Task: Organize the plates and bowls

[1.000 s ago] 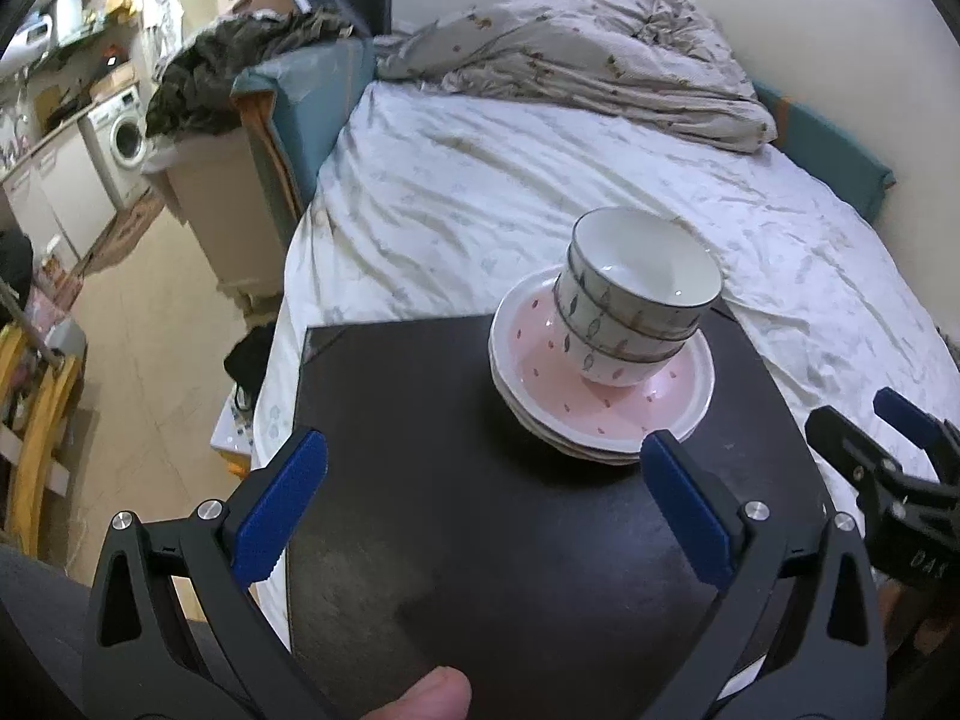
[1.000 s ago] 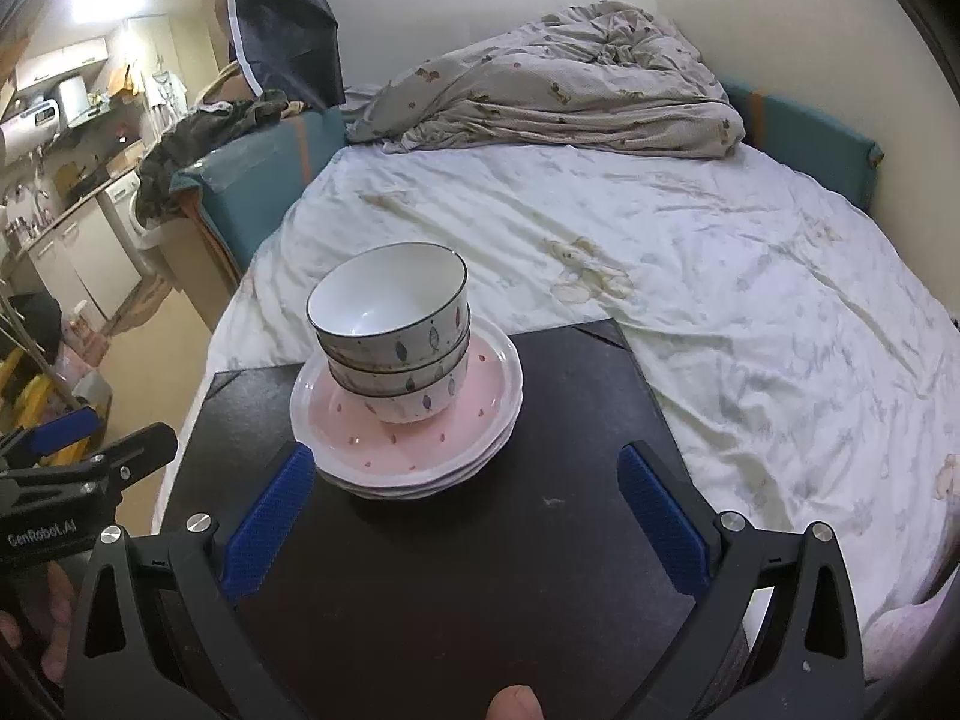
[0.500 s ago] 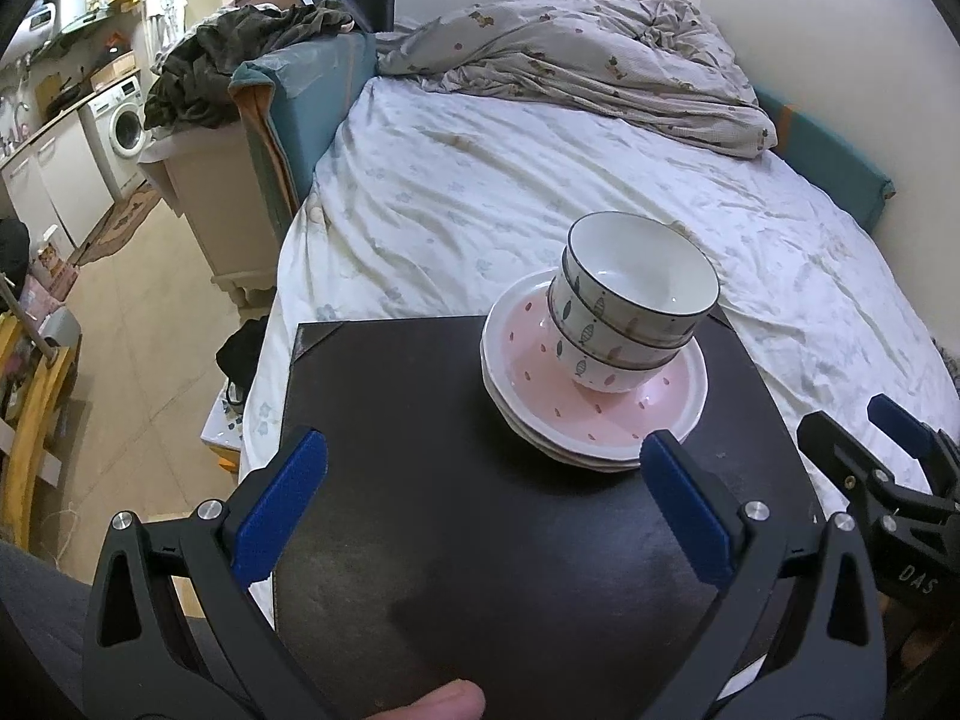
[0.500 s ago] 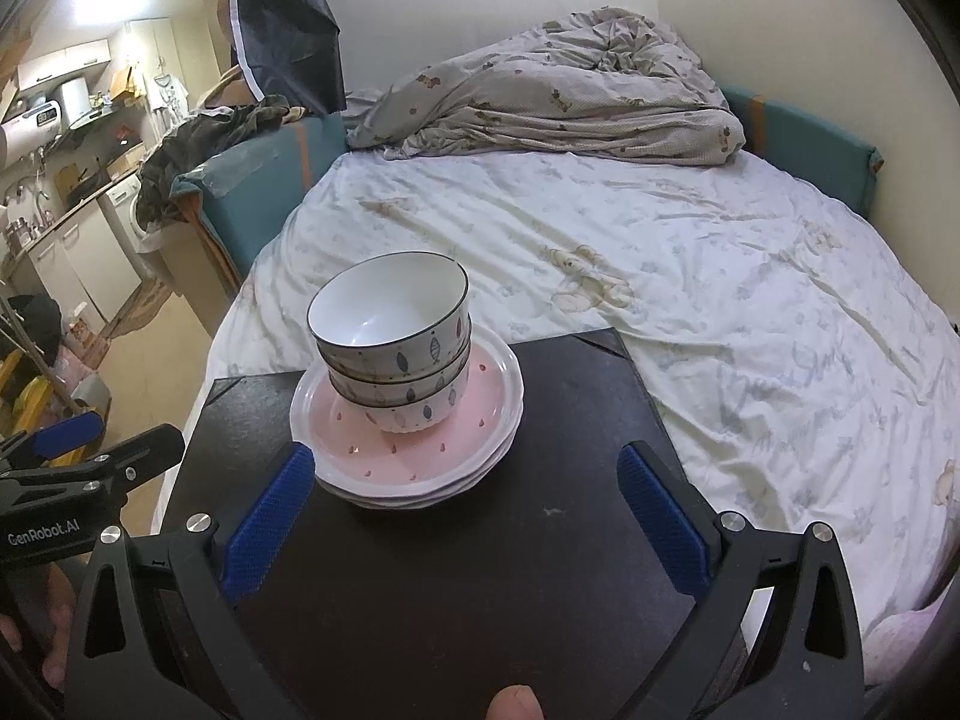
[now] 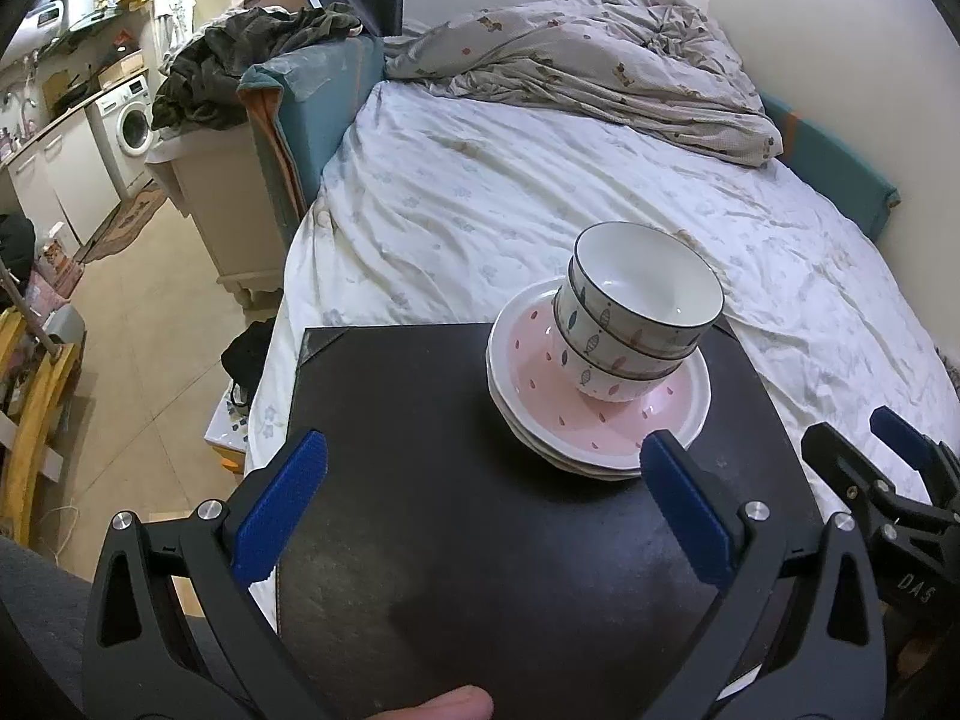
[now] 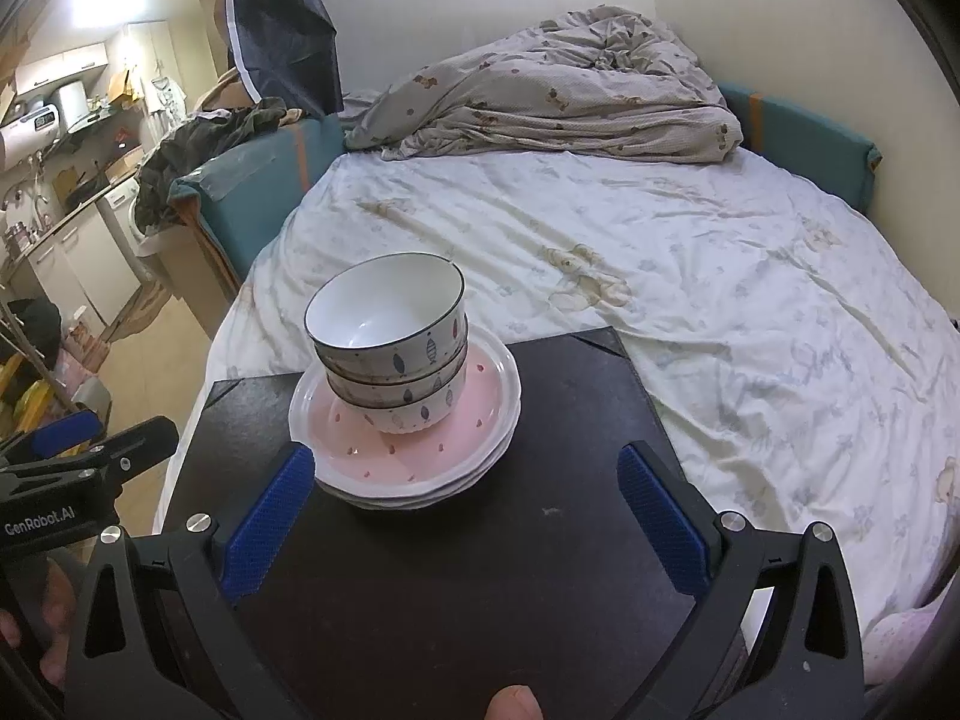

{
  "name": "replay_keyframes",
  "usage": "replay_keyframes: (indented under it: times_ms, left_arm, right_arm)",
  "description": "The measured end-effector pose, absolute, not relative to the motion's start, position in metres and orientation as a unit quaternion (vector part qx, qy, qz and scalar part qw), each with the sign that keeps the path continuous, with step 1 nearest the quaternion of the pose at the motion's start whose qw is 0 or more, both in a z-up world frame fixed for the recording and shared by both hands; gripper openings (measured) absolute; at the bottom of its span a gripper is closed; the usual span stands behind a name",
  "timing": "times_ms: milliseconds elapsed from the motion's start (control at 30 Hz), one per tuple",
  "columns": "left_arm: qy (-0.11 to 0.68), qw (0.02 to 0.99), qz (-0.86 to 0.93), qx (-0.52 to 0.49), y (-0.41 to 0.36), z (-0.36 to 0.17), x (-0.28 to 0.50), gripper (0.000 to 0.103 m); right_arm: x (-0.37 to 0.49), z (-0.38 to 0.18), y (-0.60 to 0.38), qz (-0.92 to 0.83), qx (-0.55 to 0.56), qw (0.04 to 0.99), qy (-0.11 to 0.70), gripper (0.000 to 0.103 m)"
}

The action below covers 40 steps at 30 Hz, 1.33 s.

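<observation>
A black tabletop (image 5: 456,480) stands against a bed (image 5: 600,204) with a rumpled duvet (image 5: 600,78) at twelve o'clock. Three nested bowls (image 5: 636,312) sit on stacked pink plates (image 5: 600,420) at the table's one o'clock side in the left view. The left gripper (image 5: 480,510) and right gripper (image 6: 465,510) hover low, both spread wide, empty, nothing between them and the stack.
</observation>
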<state>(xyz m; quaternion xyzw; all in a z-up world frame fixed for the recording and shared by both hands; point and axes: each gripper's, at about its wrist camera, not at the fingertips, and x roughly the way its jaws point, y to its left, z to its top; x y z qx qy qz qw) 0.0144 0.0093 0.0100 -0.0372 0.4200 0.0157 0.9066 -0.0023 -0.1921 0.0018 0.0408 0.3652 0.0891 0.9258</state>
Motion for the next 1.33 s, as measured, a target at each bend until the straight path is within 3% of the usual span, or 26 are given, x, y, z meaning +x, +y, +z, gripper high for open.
replay_keyframes:
  times_ms: [1333]
  left_arm:
    - [0.434, 0.900, 0.013, -0.034, 0.0111, 0.0044, 0.0178, 0.103]
  right_arm:
    - [-0.0018, 0.0049, -0.1984, 0.086, 0.051, 0.926, 0.364, 0.103]
